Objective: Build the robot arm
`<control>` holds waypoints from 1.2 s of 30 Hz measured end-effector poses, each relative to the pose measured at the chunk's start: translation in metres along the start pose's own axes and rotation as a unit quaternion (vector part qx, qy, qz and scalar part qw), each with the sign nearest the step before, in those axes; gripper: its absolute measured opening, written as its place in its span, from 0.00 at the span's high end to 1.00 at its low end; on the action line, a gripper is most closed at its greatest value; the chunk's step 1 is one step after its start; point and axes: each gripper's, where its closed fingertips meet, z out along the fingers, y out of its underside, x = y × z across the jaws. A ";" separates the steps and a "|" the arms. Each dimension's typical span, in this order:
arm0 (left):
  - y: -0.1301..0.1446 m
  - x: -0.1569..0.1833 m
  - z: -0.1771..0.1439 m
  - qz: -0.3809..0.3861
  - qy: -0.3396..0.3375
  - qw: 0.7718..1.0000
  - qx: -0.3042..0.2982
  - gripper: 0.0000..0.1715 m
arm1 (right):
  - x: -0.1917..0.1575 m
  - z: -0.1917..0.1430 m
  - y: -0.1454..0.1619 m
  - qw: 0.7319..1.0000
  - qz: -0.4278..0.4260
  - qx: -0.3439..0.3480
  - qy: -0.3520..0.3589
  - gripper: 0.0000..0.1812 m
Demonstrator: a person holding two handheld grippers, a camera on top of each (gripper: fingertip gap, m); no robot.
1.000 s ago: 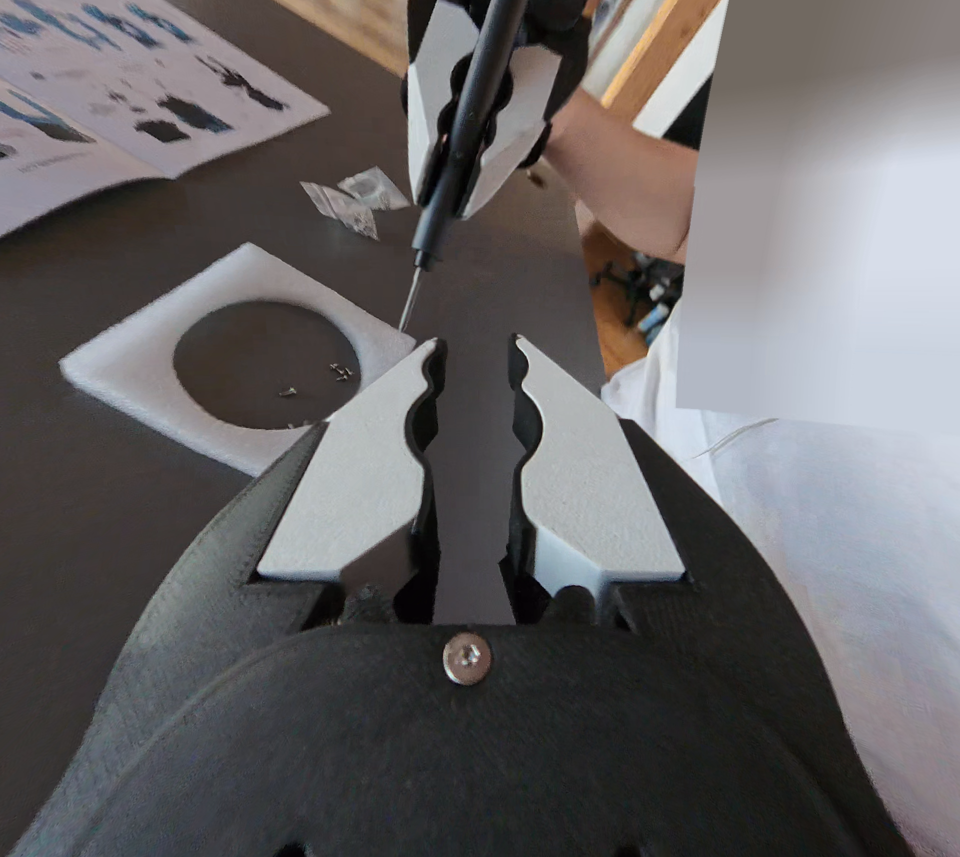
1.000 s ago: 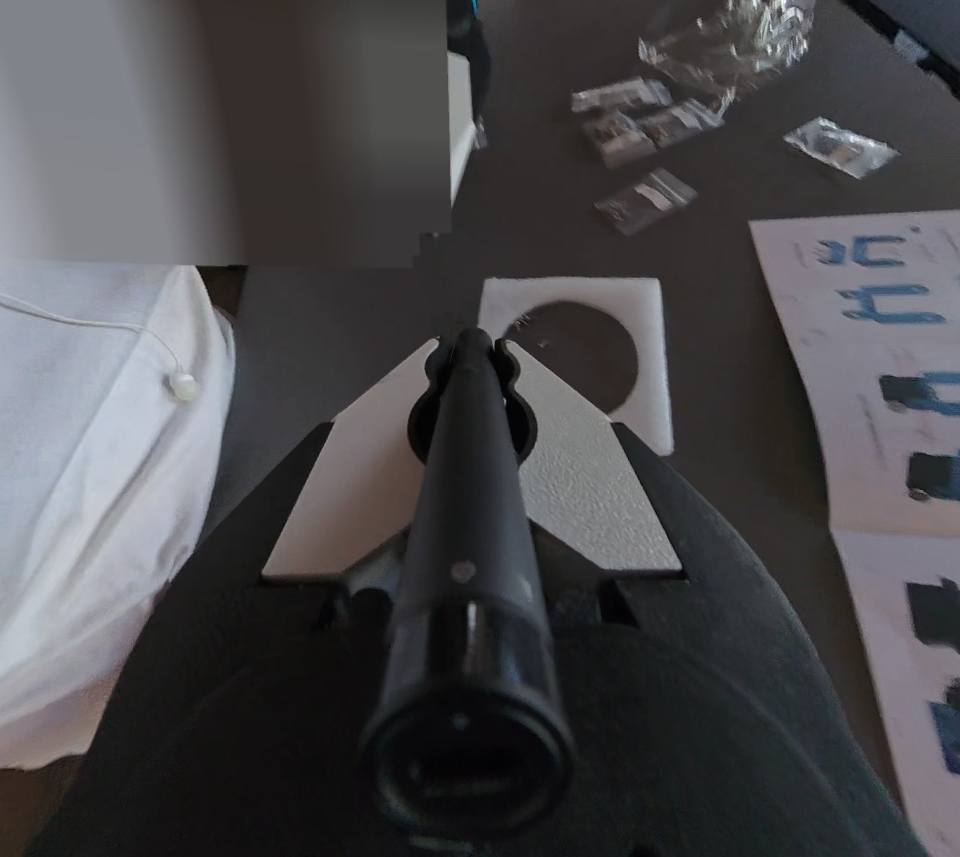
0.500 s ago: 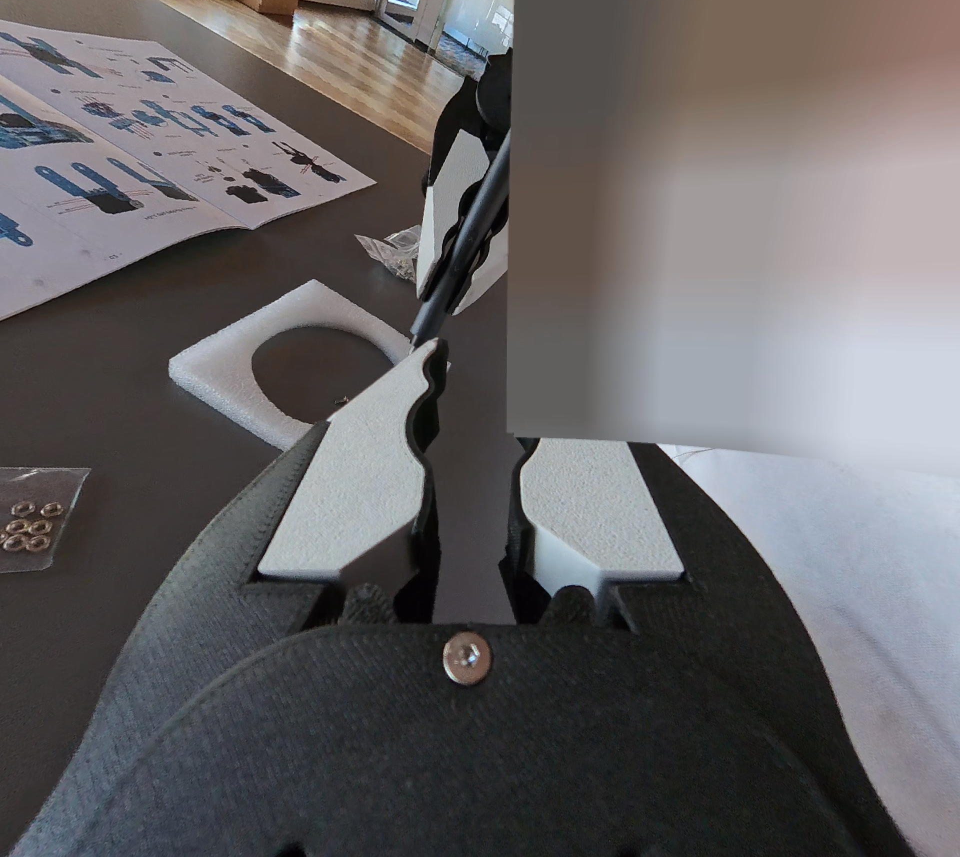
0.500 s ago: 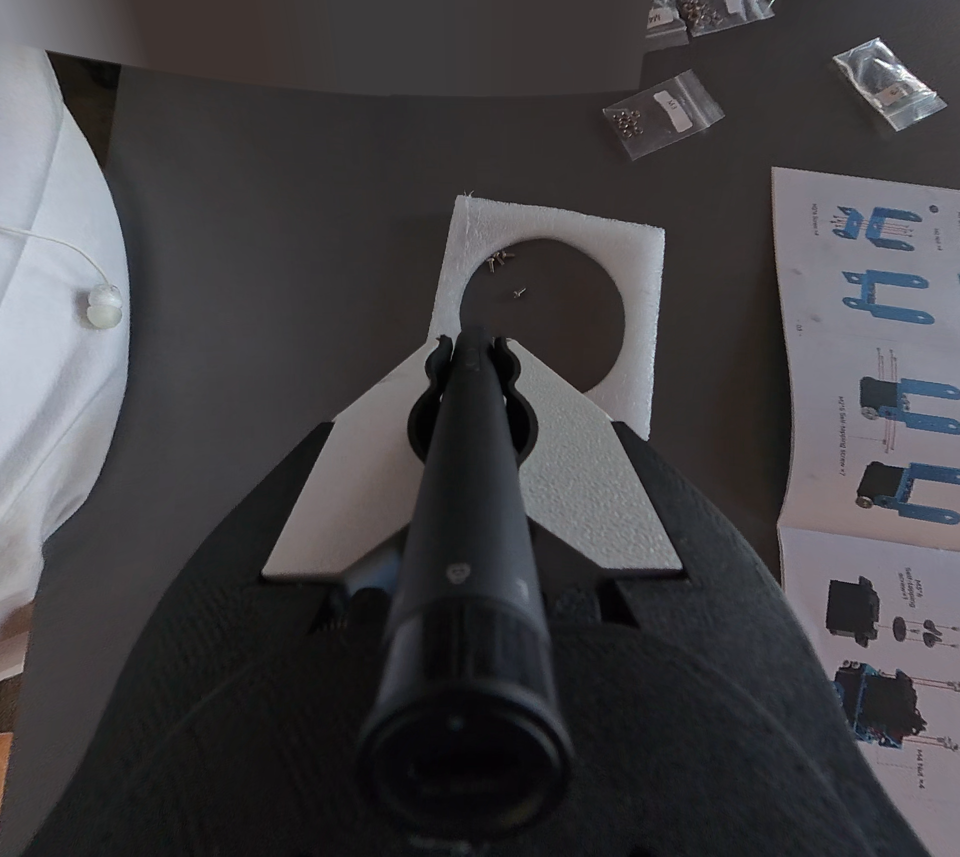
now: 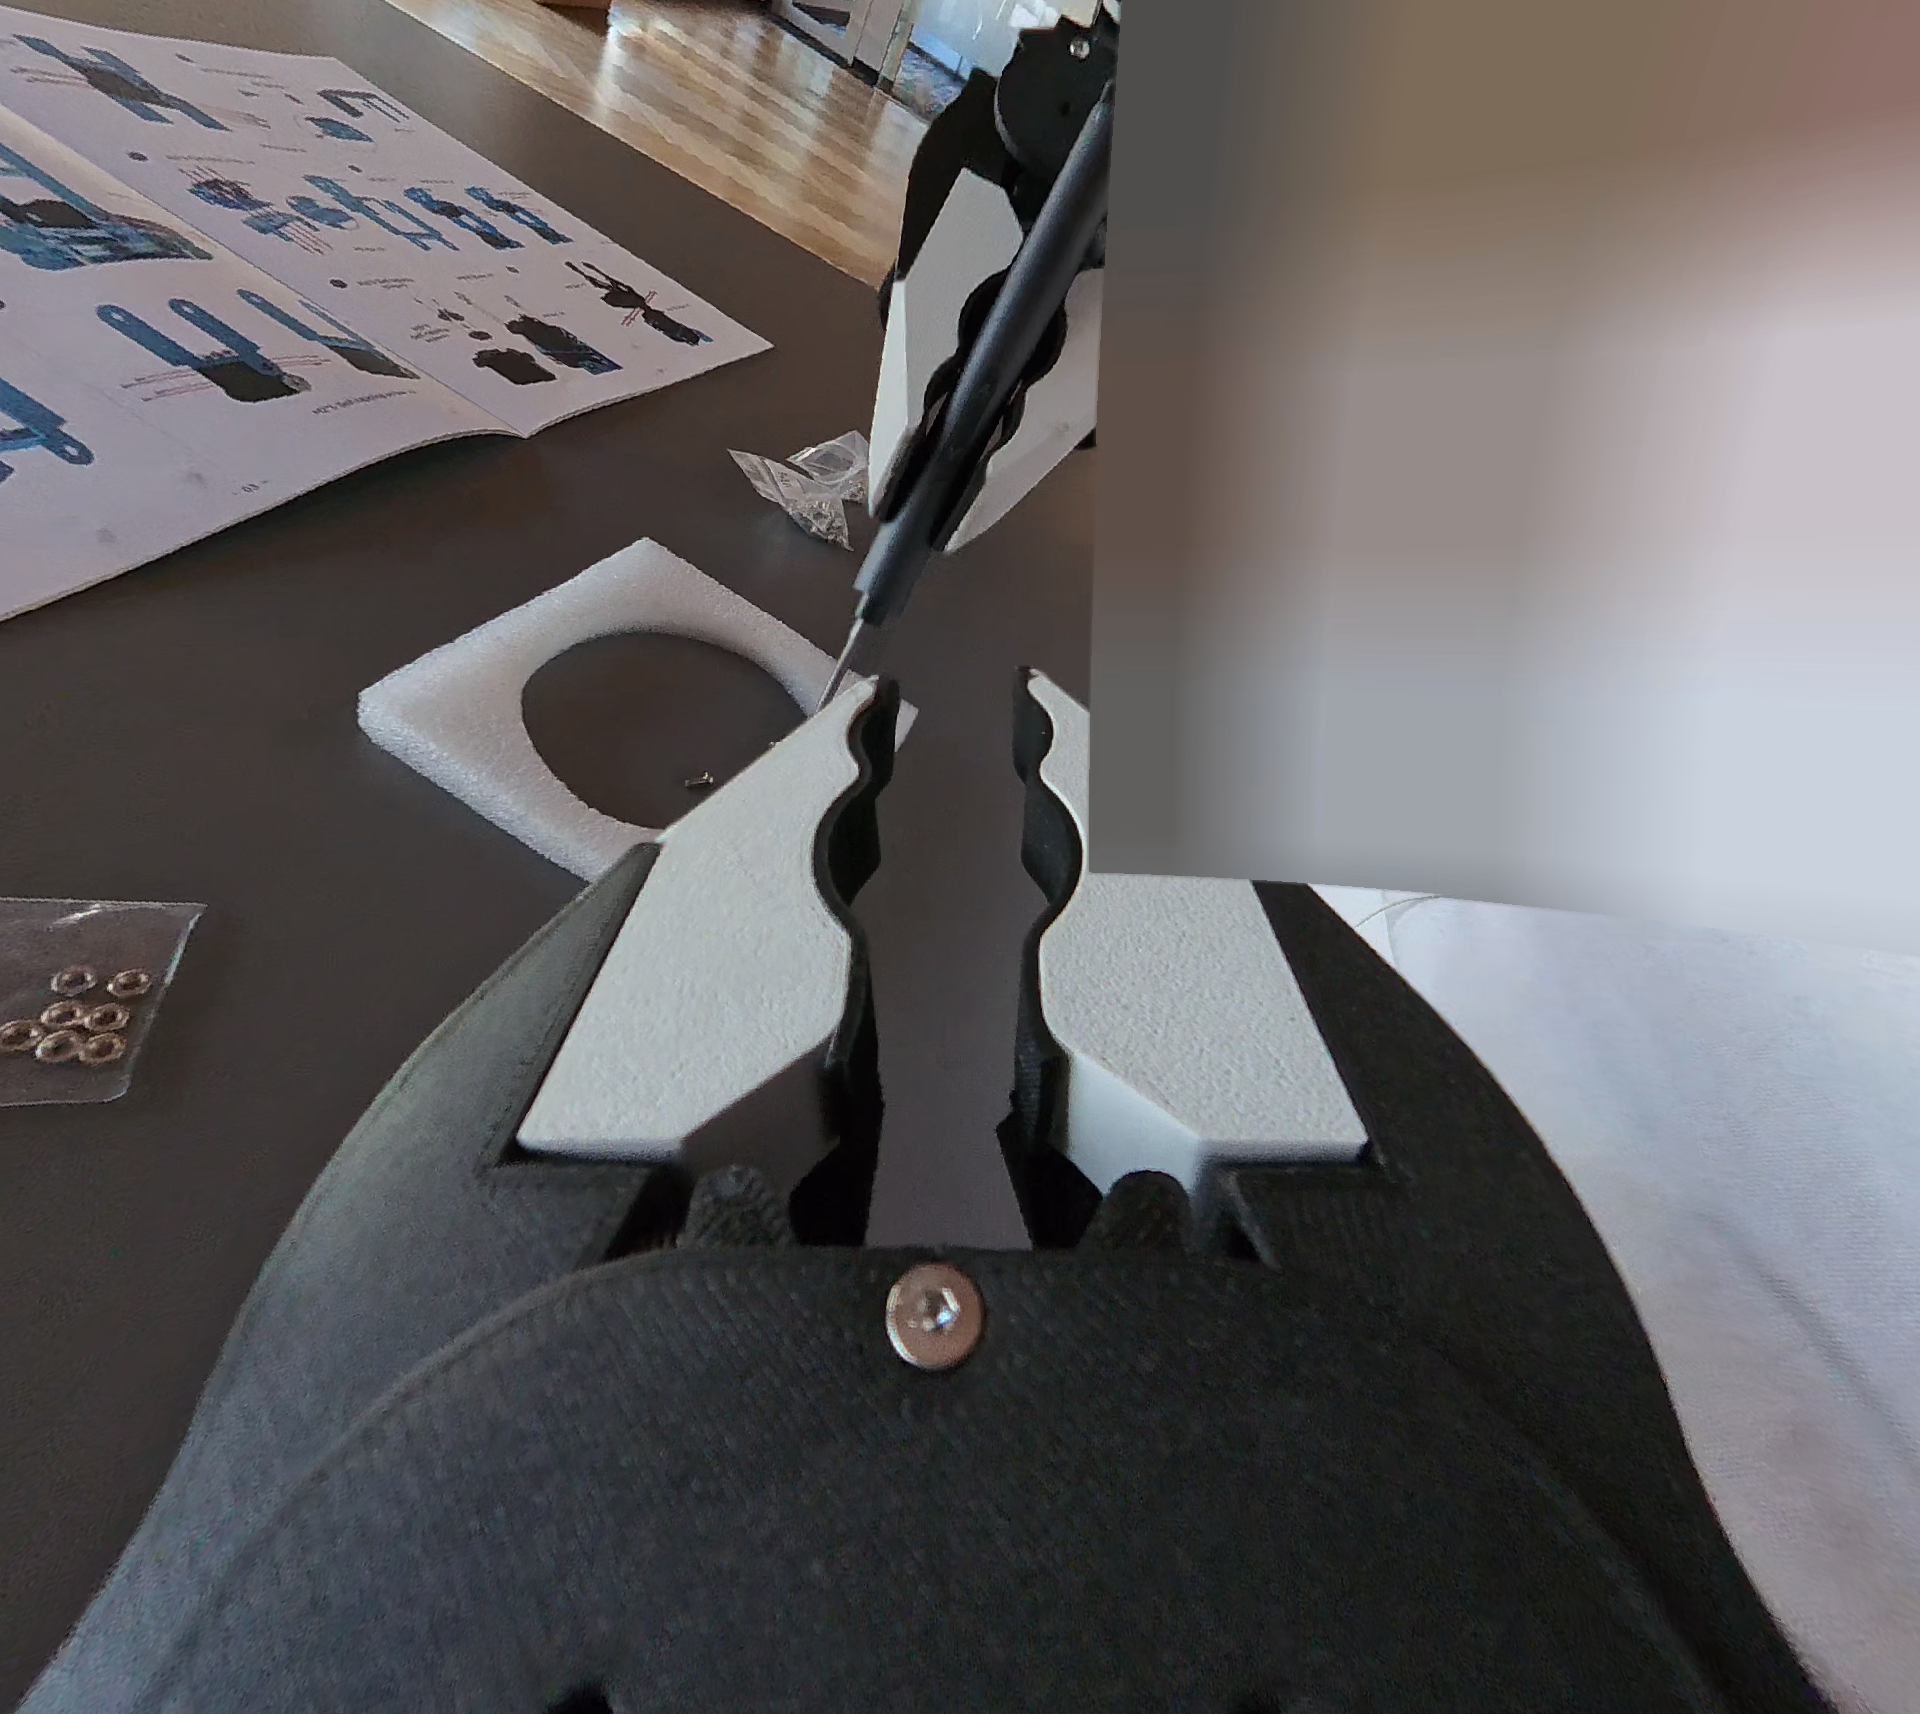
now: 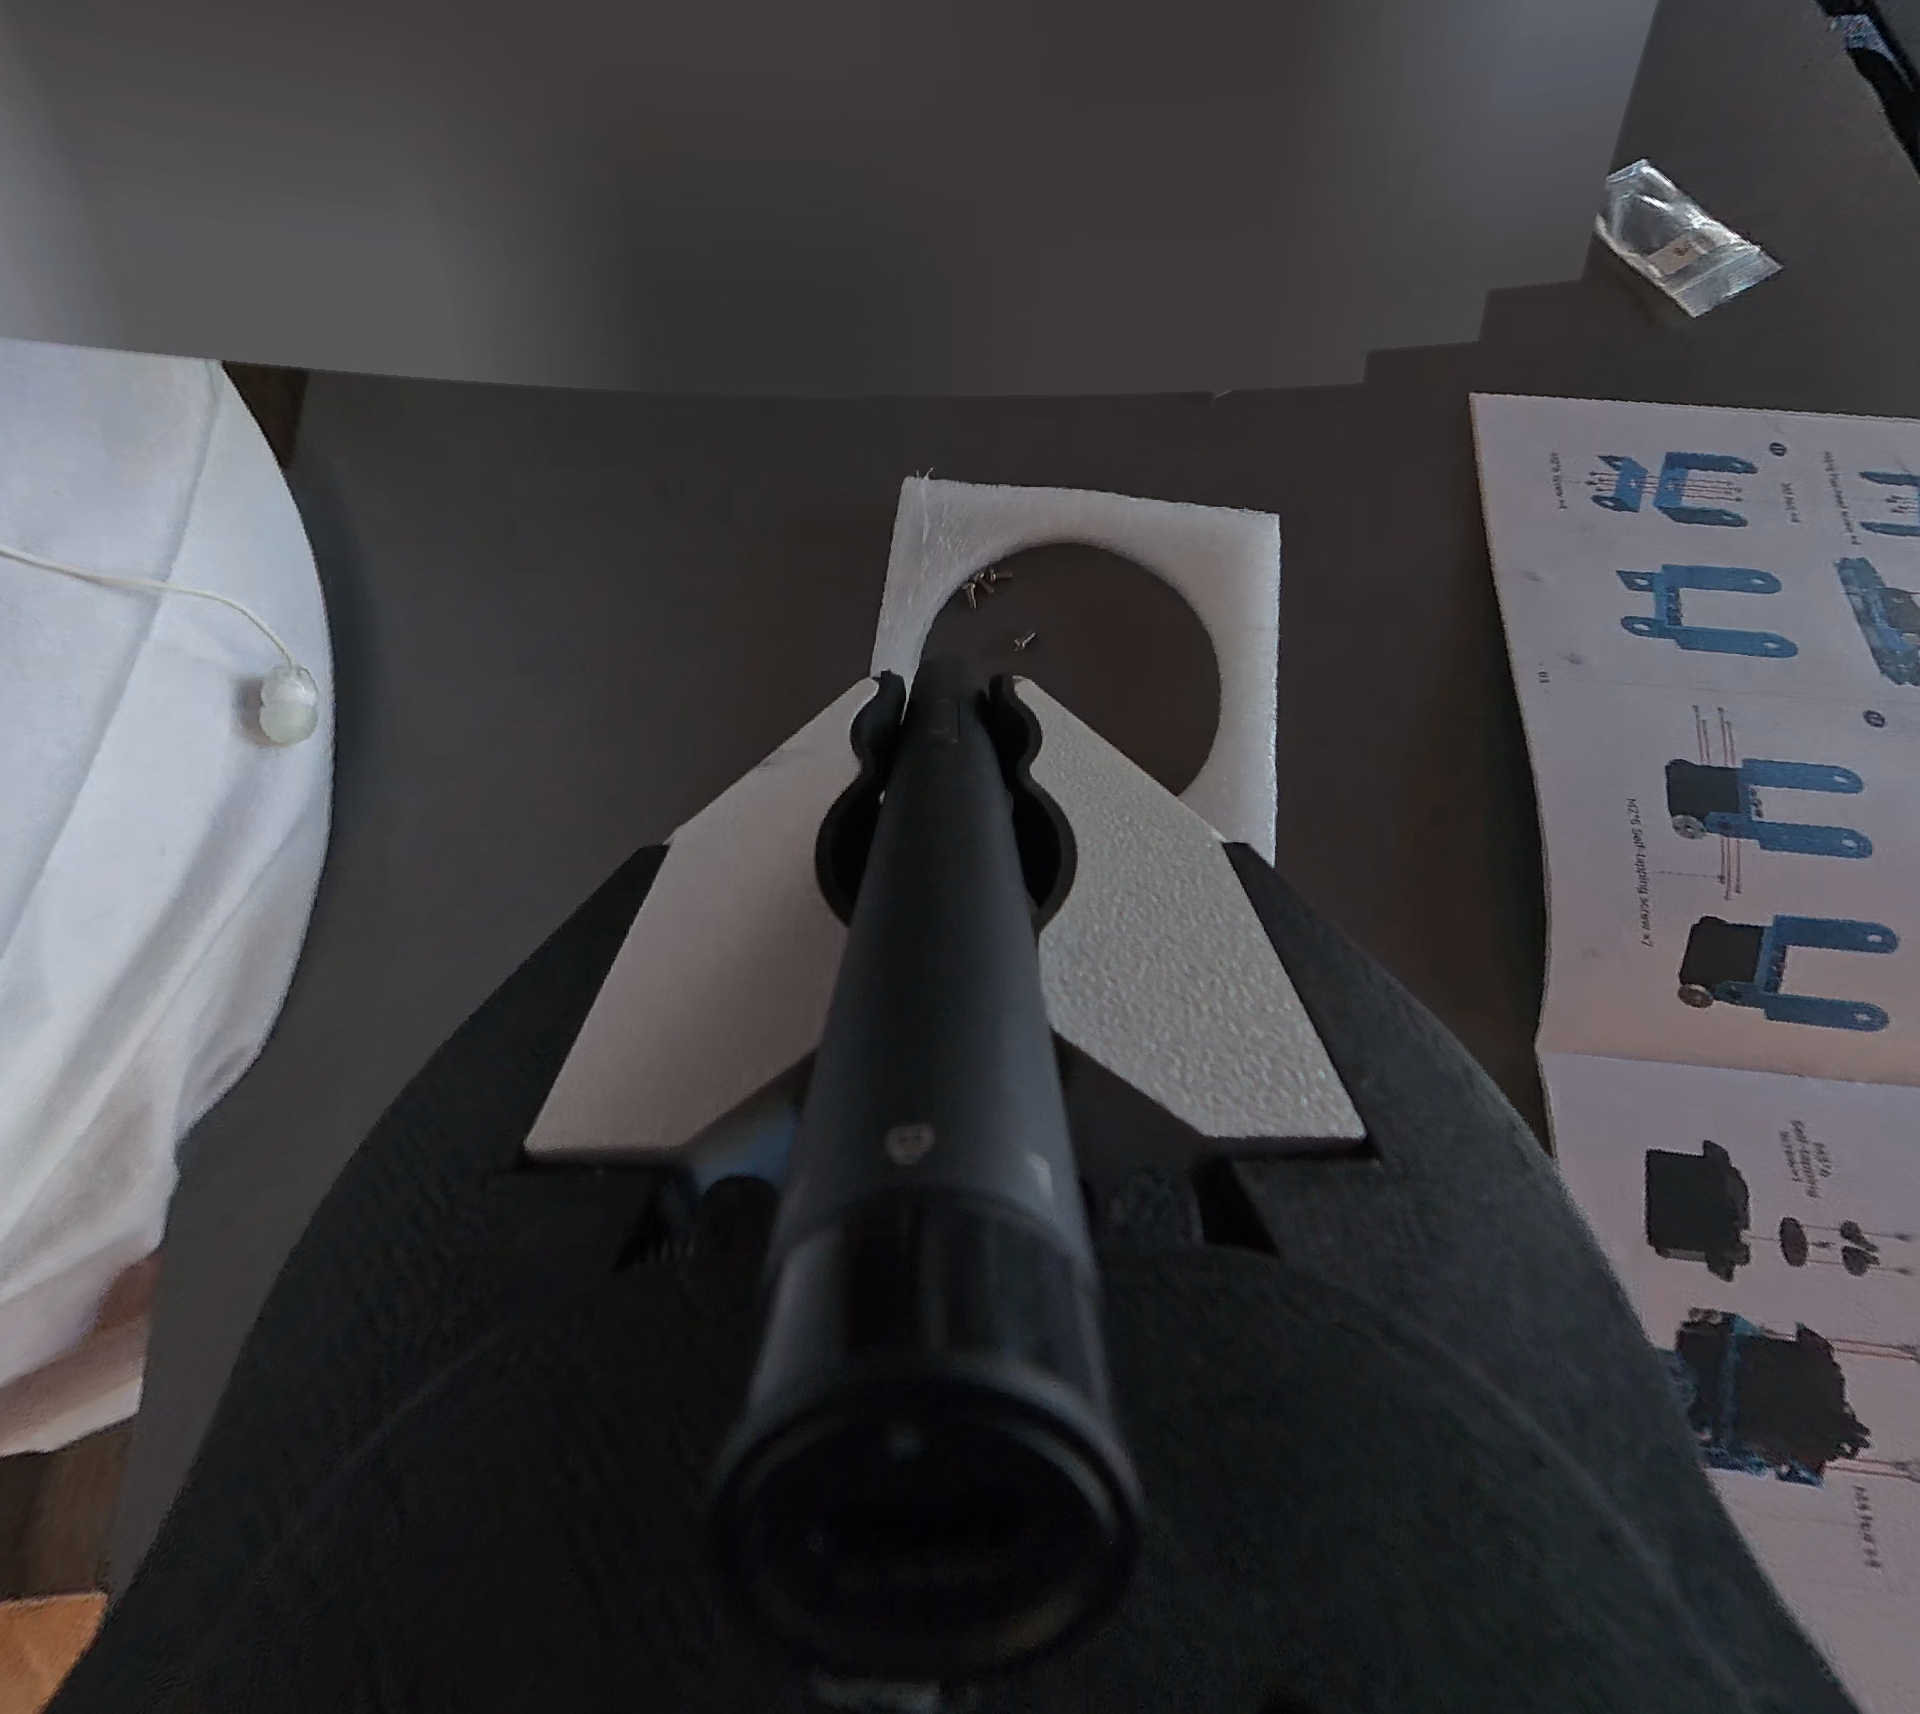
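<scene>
My right gripper (image 6: 943, 679) is shut on a black screwdriver (image 6: 935, 989). It also shows in the left wrist view (image 5: 966, 417), where the screwdriver (image 5: 977, 407) slants down with its thin tip at the near corner of a white foam square (image 5: 468, 708) with a round hole. Several tiny screws (image 6: 985, 592) lie on the dark table inside the hole of that foam square (image 6: 1236, 729); one screw (image 5: 701, 779) shows in the left view. My left gripper (image 5: 954, 690) is open and empty, just above the table beside the foam.
An open instruction booklet (image 5: 260, 293) lies on the dark table (image 5: 208, 781); it is at the right in the right wrist view (image 6: 1714, 833). A clear bag of small nuts (image 5: 73, 1010) lies at left. More small bags (image 5: 810, 480) (image 6: 1678, 236) lie farther off. A person in white cloth (image 6: 125, 833) sits beside.
The right gripper has tipped down over the foam square, bringing the screwdriver tip close to its hole. The left gripper has swung to a lower, flatter view; its jaws stay open.
</scene>
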 end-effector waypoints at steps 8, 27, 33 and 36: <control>0.007 -0.003 0.006 0.018 -0.034 0.999 -0.023 0.87 | -0.001 -0.026 -0.030 0.994 0.075 0.080 -0.020 0.90; 0.070 0.126 -0.202 0.020 -0.423 0.899 0.107 0.82 | -0.095 0.045 -0.200 0.963 0.012 0.184 -0.198 0.90; 0.120 0.138 -0.327 0.033 -0.440 0.890 0.114 0.81 | -0.125 0.125 -0.259 0.966 0.030 0.207 -0.154 0.90; 0.134 0.135 -0.378 0.030 -0.415 0.906 0.083 0.81 | -0.138 0.156 -0.290 0.963 0.049 0.228 -0.137 0.90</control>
